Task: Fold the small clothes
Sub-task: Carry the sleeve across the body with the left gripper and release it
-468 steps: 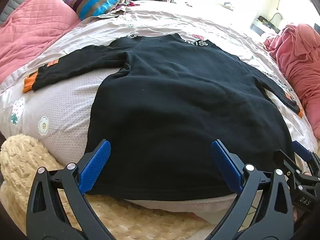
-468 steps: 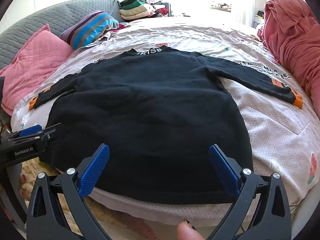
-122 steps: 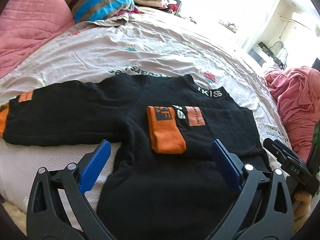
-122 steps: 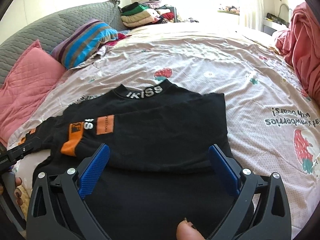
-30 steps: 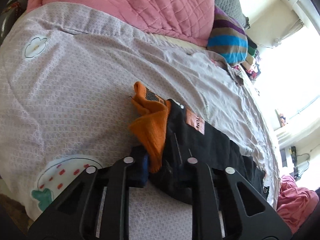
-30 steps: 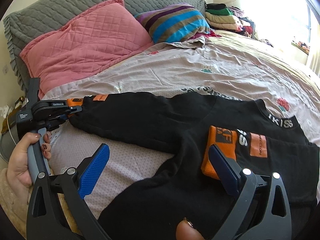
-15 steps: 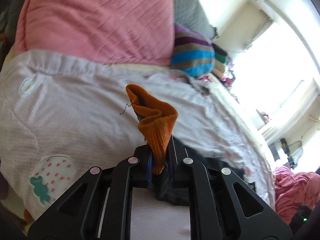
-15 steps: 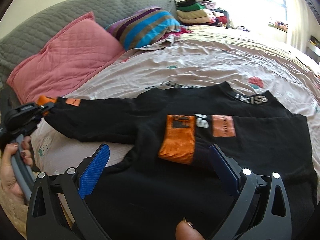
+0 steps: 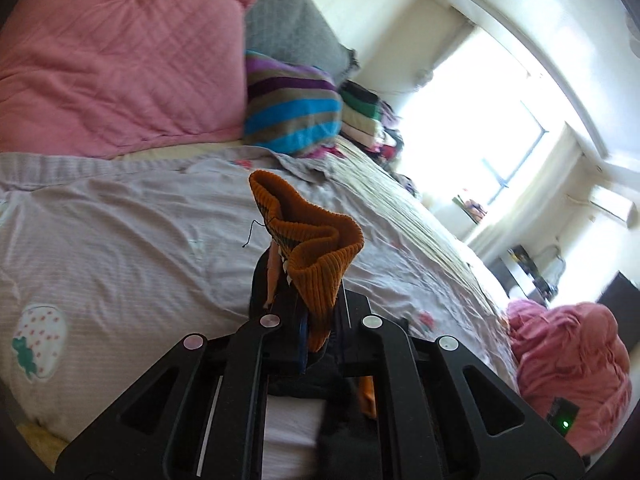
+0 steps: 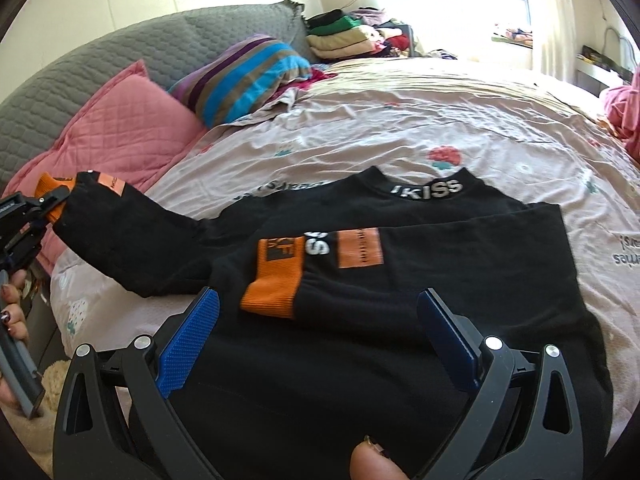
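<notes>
Clamping the orange ribbed cuff (image 9: 320, 256) of one sleeve, the left gripper (image 9: 316, 340) has its jaws closed on the knit; the cuff bunches up above the fingers, a loose thread hanging from it. In the right wrist view that sleeve (image 10: 132, 240) is lifted off the bedsheet (image 10: 440, 120) and stretched out toward the left gripper (image 10: 30, 216) at the frame's left edge. The right gripper (image 10: 320, 344) hovers with blue pads (image 10: 188, 344) spread wide, holding nothing, over the lower body of the black sweatshirt (image 10: 400, 320). The sweatshirt lies flat on the bed; its other sleeve is folded across the chest, orange cuff (image 10: 276, 280) up. The collar lettering (image 10: 426, 191) lies farther off. Beyond: a pink quilted pillow (image 10: 120, 128), a striped pillow (image 10: 248, 76), then stacked folded clothes (image 10: 344, 36).
</notes>
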